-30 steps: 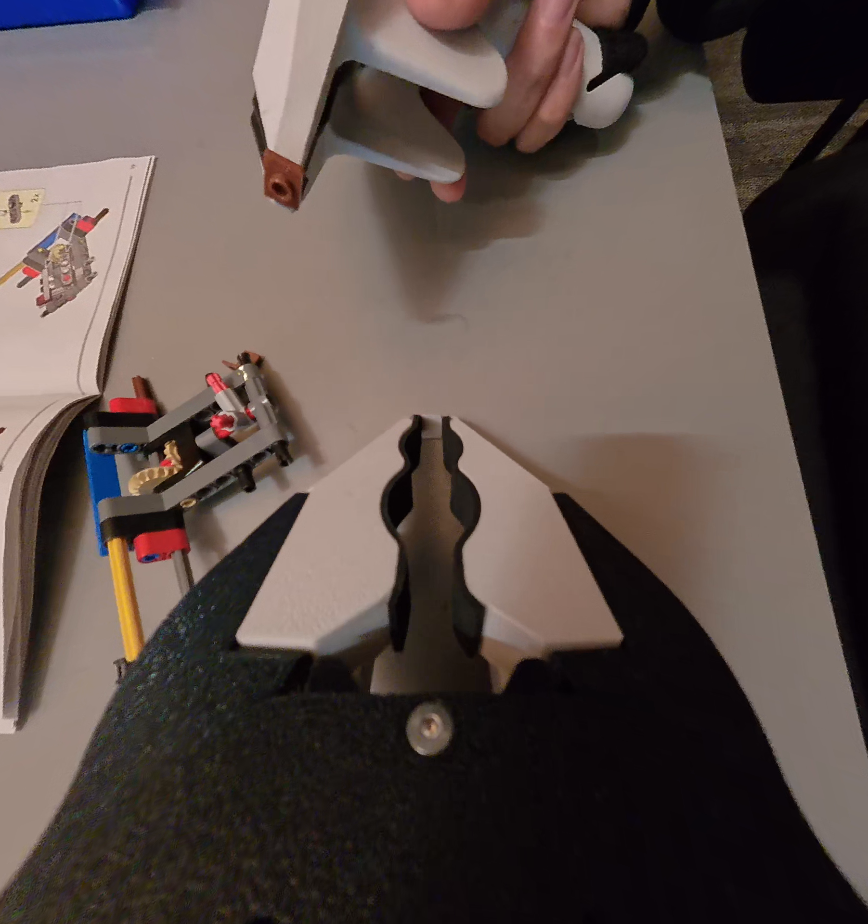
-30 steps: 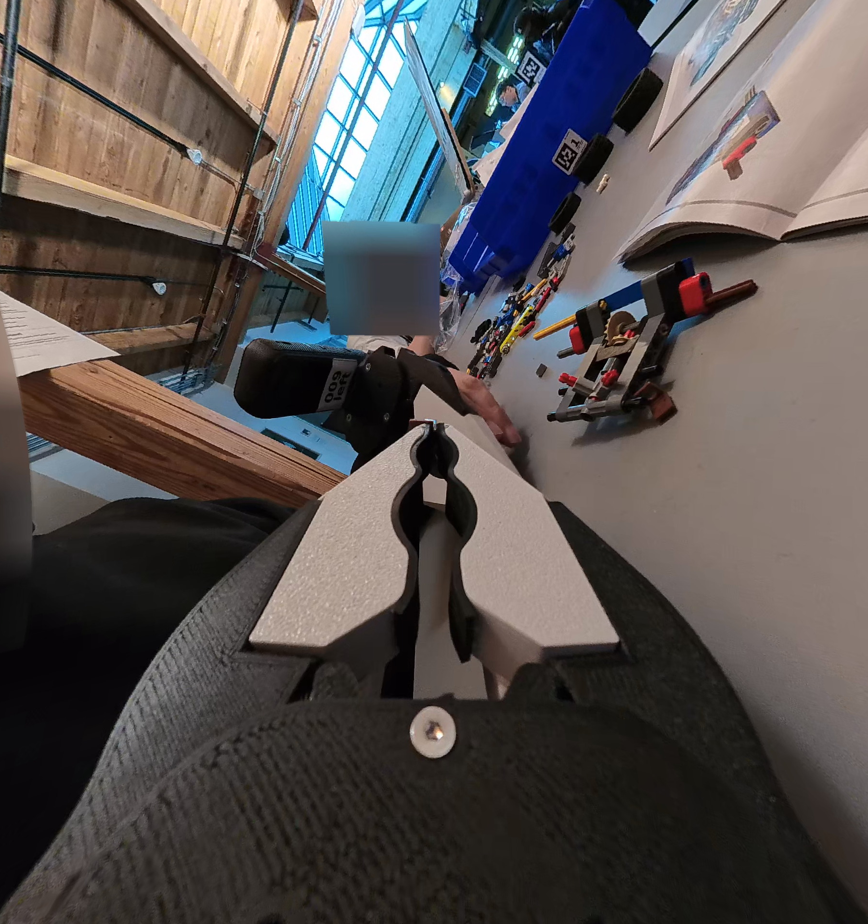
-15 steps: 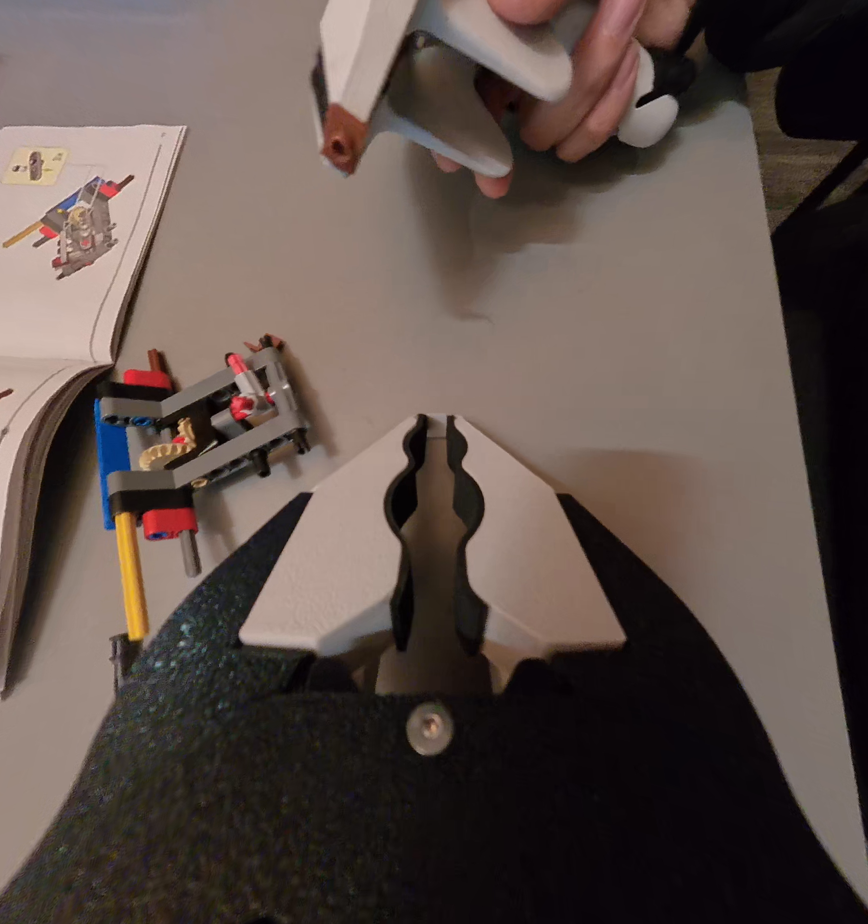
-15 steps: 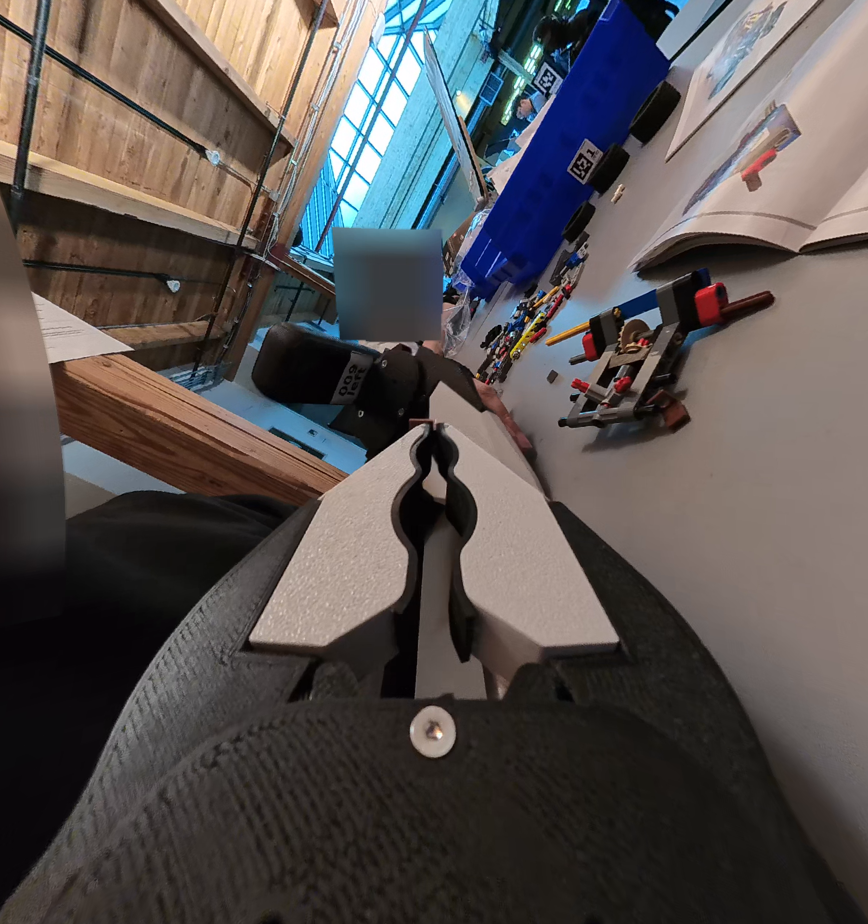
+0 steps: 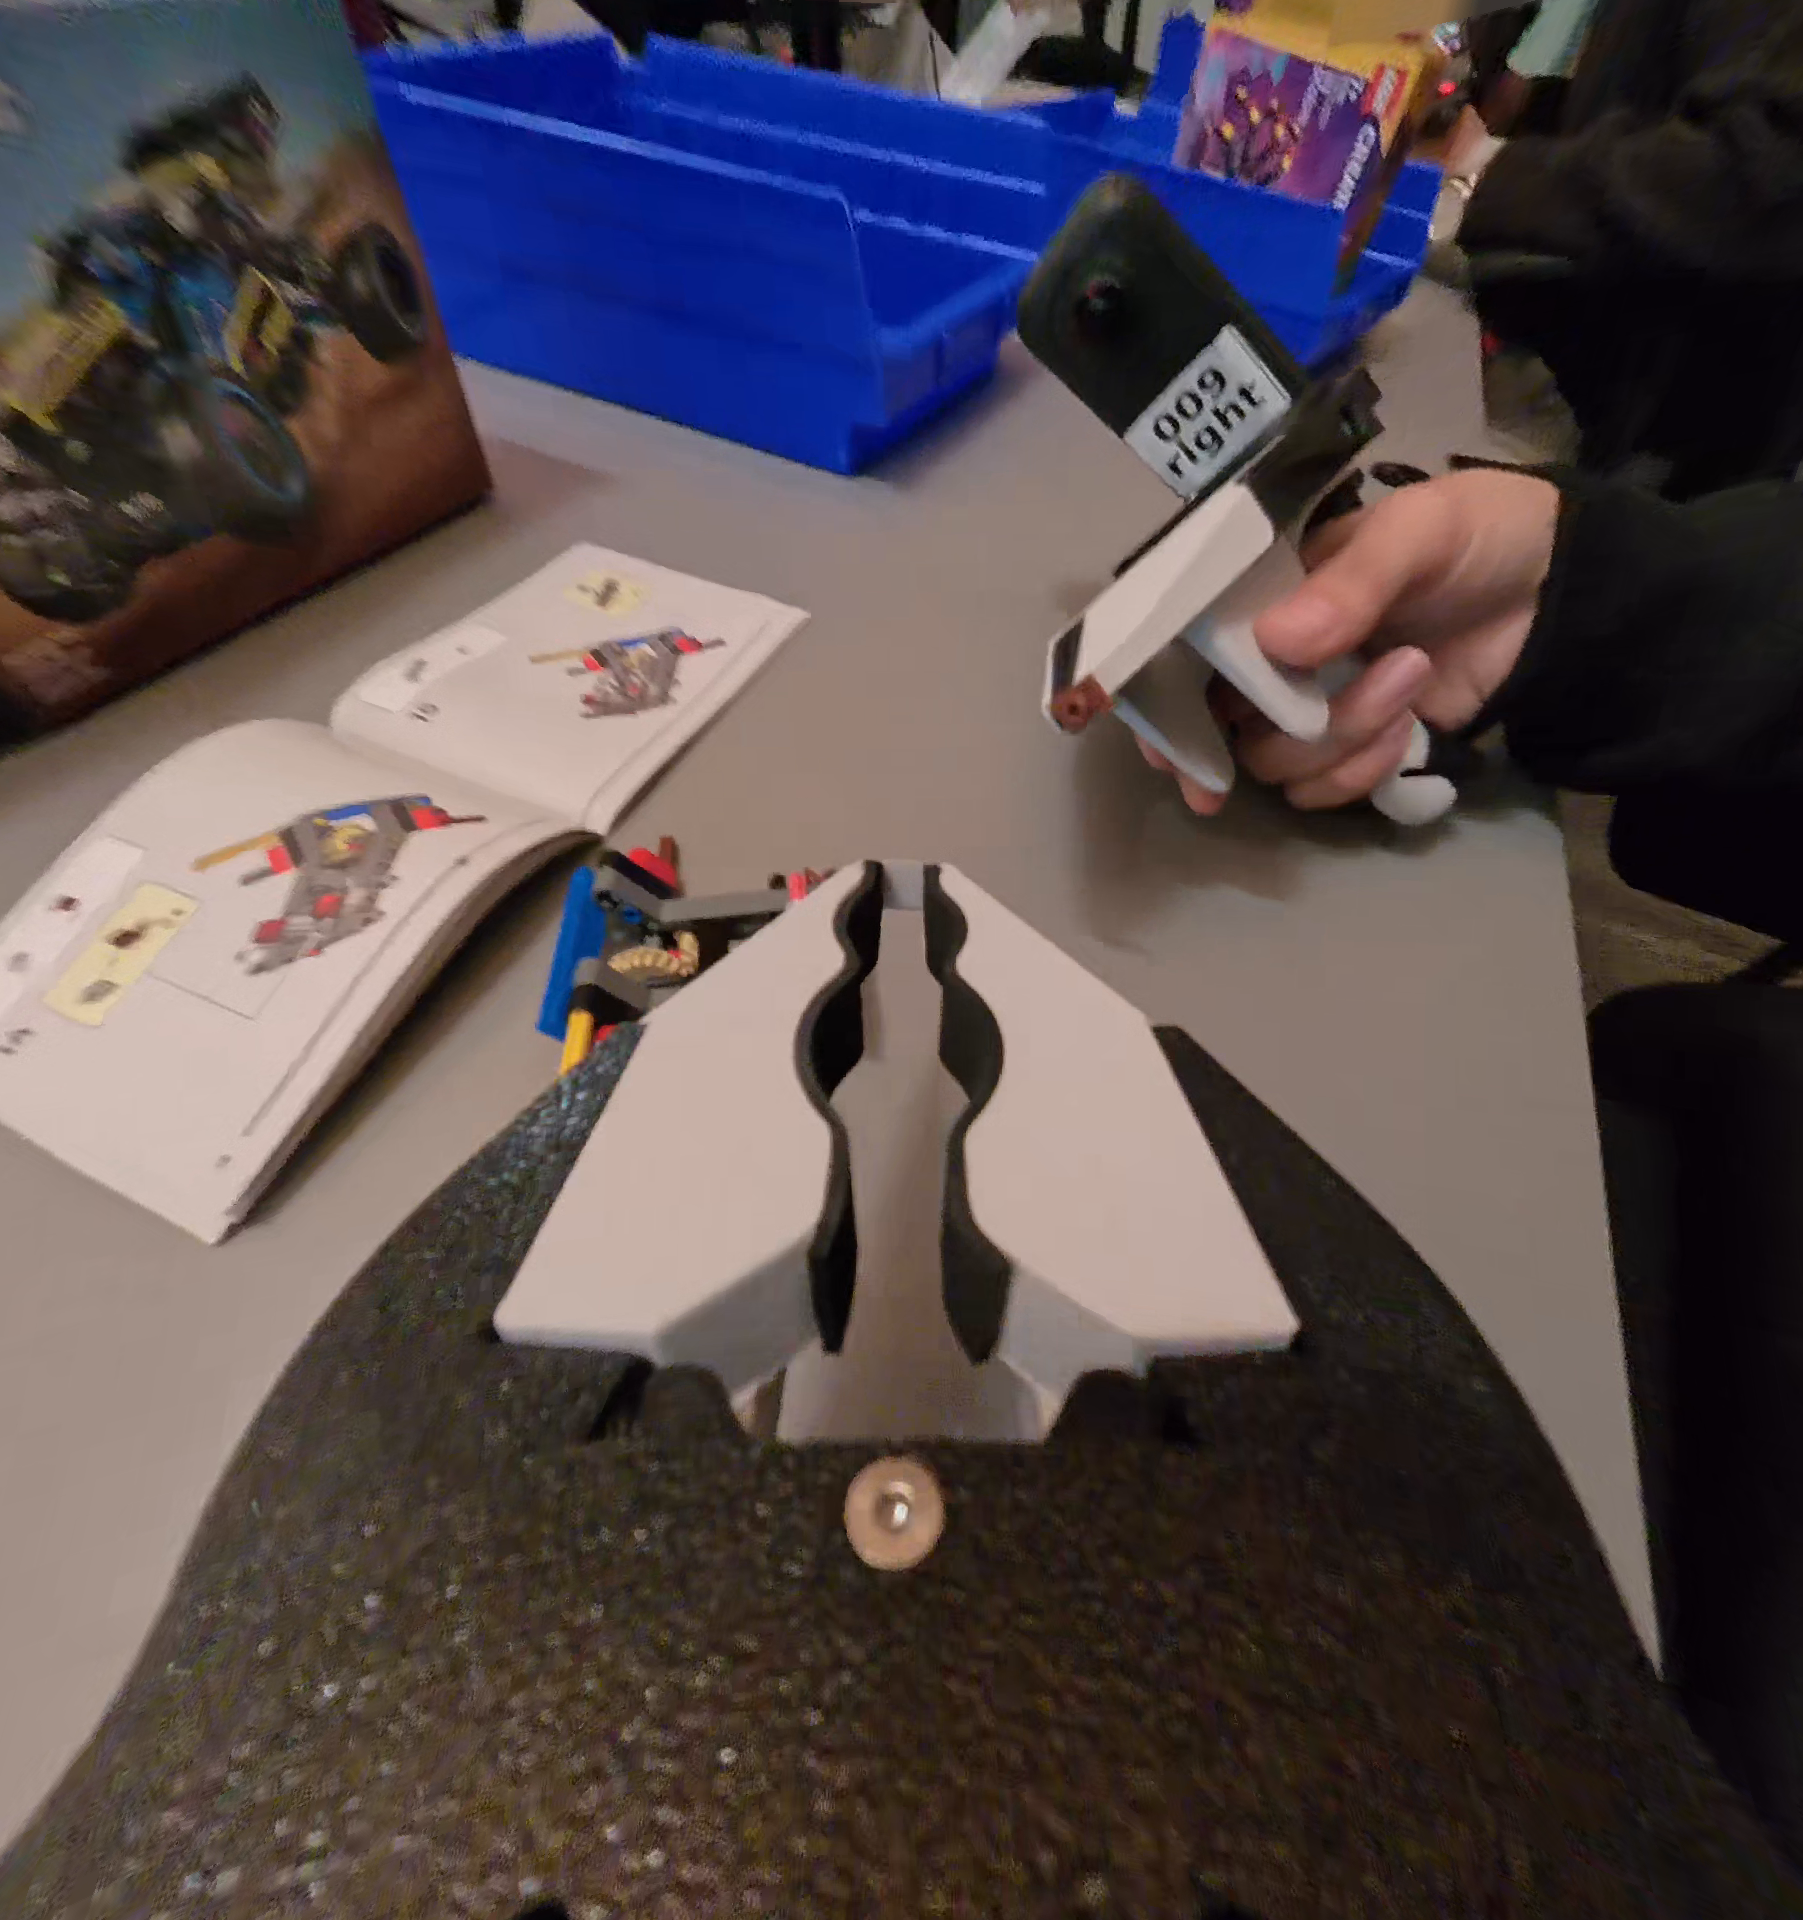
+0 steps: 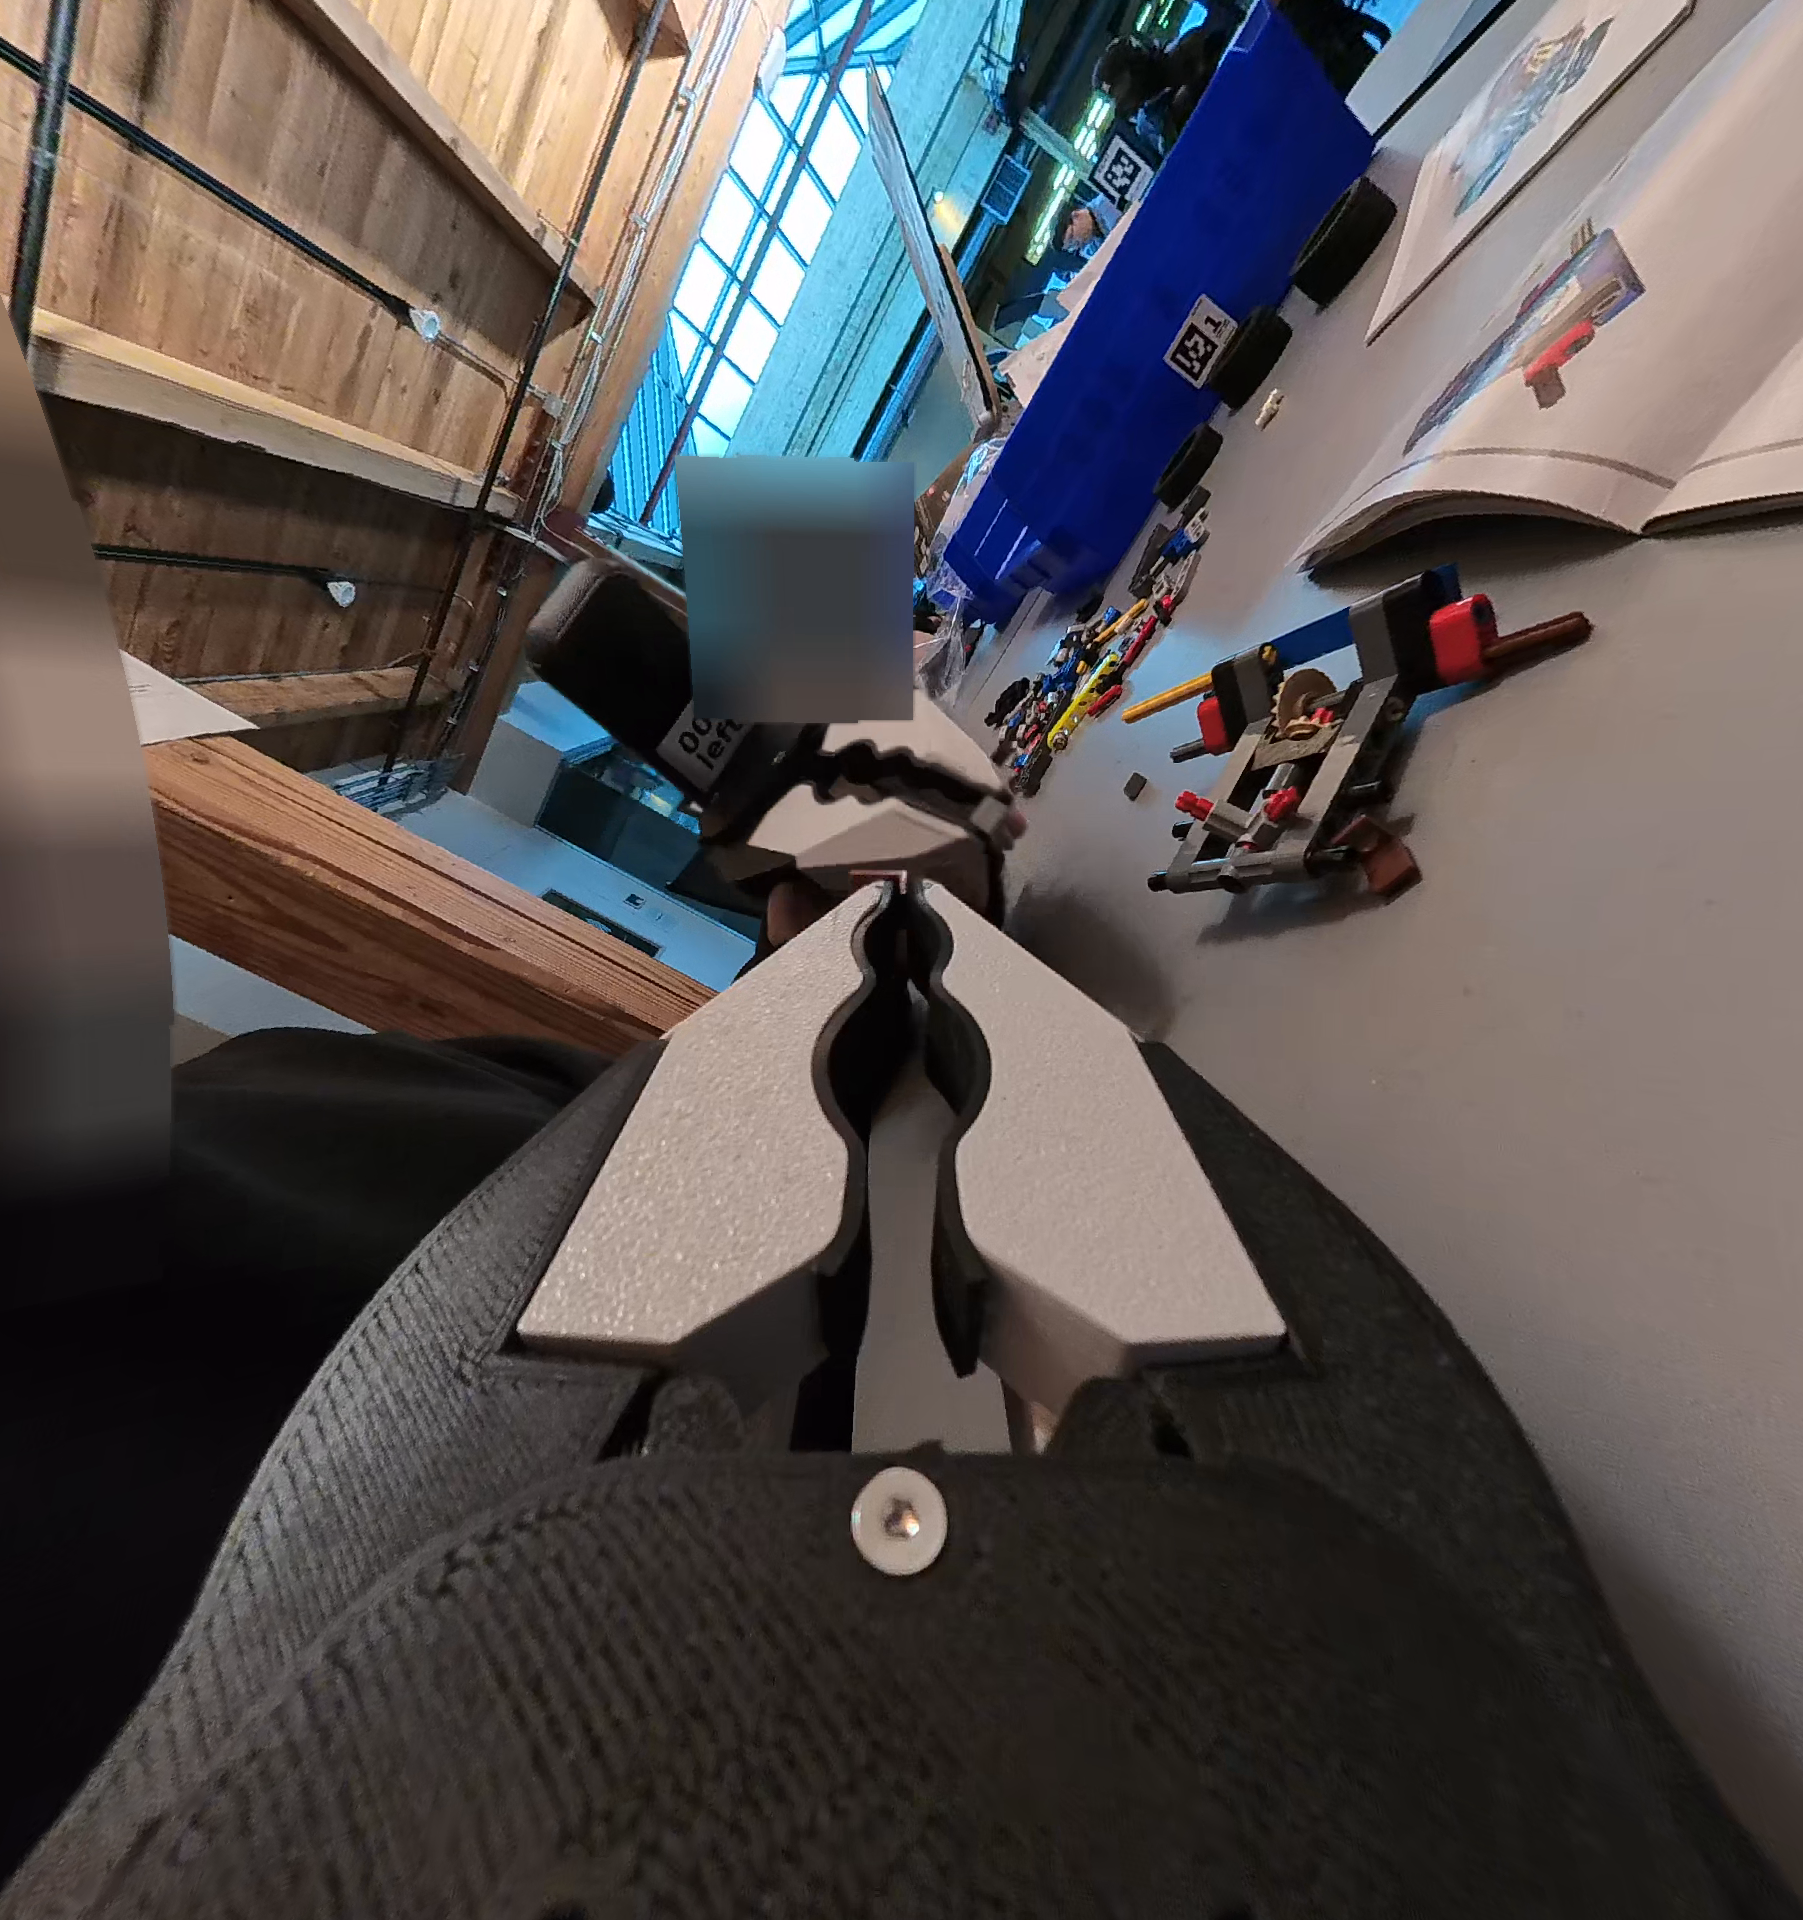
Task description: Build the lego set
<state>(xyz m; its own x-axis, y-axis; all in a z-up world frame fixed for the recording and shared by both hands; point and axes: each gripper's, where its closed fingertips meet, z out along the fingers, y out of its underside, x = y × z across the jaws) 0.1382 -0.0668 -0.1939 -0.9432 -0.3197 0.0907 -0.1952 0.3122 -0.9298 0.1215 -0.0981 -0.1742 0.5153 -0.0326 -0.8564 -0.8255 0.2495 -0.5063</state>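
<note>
Far left: set box (image 5: pixel 180 343) standing on the grey table (image 5: pixel 980 582). Instruction booklet (image 5: pixel 284 894) lying open just in front of it, blue bins (image 5: pixel 772 281) behind.

Centre: the half-built chassis (image 5: pixel 658 935) is sitting on the table beside the booklet's spine, partly hidden behind my left gripper (image 5: pixel 902 883). That claw is hovering over it, jaws a narrow gap apart, gripping nothing. In the right wrist view the chassis (image 6: pixel 1302 748) is lying flat with grey beams, red connectors, a tan gear, and a yellow axle and a brown axle poking out of opposite sides. Loose parts (image 6: pixel 1073 686) are scattered beyond it, toward the bins.

Right: my right gripper (image 5: pixel 1068 709) is being held above the table, well apart from the chassis, clenched on a small brown piece (image 5: pixel 1071 707) at the very fingertips.

Judgement: I am carrying the brown piece toward the build, with fitting not yet begun. Next move calls for the left claw pinning the chassis, and the right one lining the piece's hole up with its mating axle or pin. Which one, I cannot tell.
</note>
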